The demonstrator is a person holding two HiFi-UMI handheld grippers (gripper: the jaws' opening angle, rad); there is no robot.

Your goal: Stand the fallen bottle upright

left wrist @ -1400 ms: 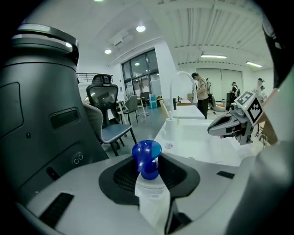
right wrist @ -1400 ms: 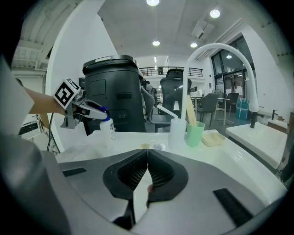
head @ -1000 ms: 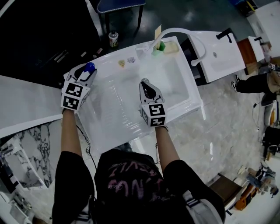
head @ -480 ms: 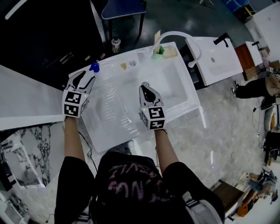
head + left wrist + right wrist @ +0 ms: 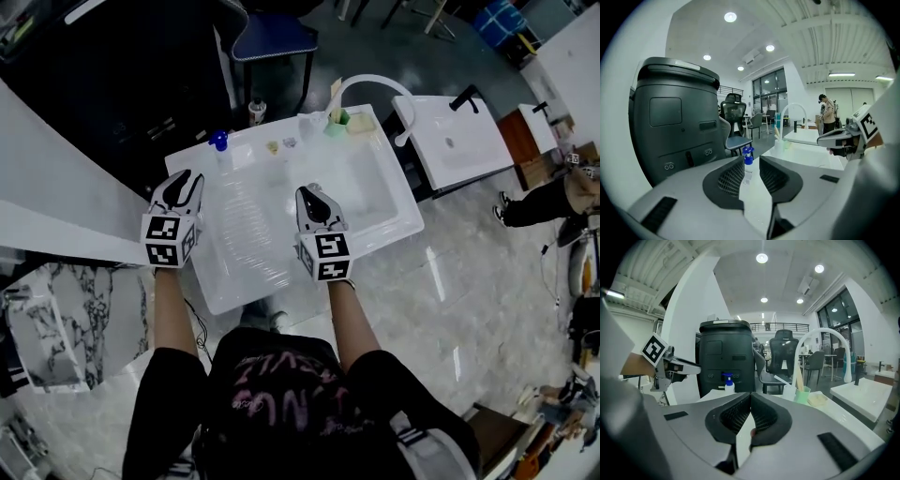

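1. I see the bottle (image 5: 219, 145) standing upright at the back-left corner of the white sink unit (image 5: 246, 279).
2. My left gripper (image 5: 186, 176) is apart from the bottle. Its jaws are parted and closing on nothing.
3. My right gripper (image 5: 308, 191) hovers over the sink unit with its jaws pressed together and empty.

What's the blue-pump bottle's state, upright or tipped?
Upright: the bottle stands on the white counter with its blue pump head on top, nothing touching it.
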